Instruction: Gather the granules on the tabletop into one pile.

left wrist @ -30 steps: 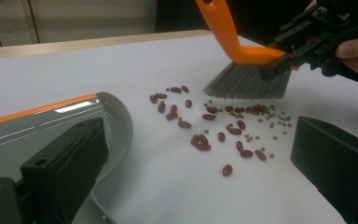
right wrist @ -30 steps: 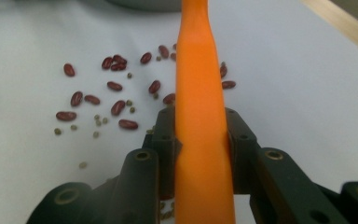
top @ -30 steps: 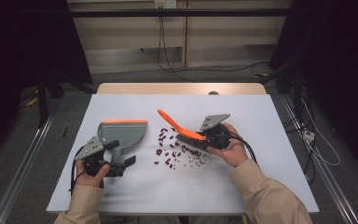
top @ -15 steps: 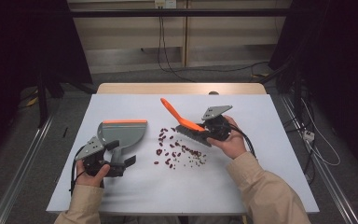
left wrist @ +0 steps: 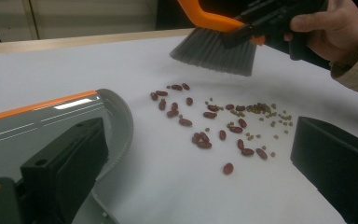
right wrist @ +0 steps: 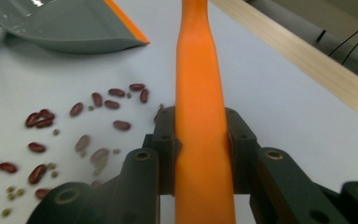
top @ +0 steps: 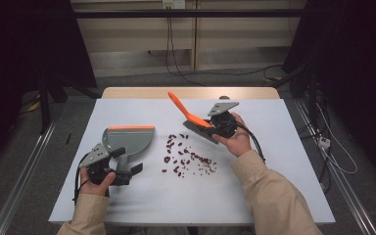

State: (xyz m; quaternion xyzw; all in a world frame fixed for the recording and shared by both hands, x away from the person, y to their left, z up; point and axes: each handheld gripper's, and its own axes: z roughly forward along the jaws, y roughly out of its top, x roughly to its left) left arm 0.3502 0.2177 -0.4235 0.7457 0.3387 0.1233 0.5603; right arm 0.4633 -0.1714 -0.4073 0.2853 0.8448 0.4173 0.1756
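Brush (top: 192, 117) clamped in raised right gripper (top: 215, 128); left gripper (top: 122, 169) clamps dustpan (top: 129, 139).

The left gripper (top: 120, 169) is held low, jaws level and pointed forward, clamped on a handle. The right gripper (top: 214, 128) is held raised, farther forward, jaws closed tight on a handle (right wrist: 200, 121) running between its fingers (right wrist: 165, 149).

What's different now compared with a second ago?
The right tongs, shut on the brush, have carried it toward the table's far edge, lifted clear of the beans. The left tongs and dustpan stayed put; the beans haven't shifted.
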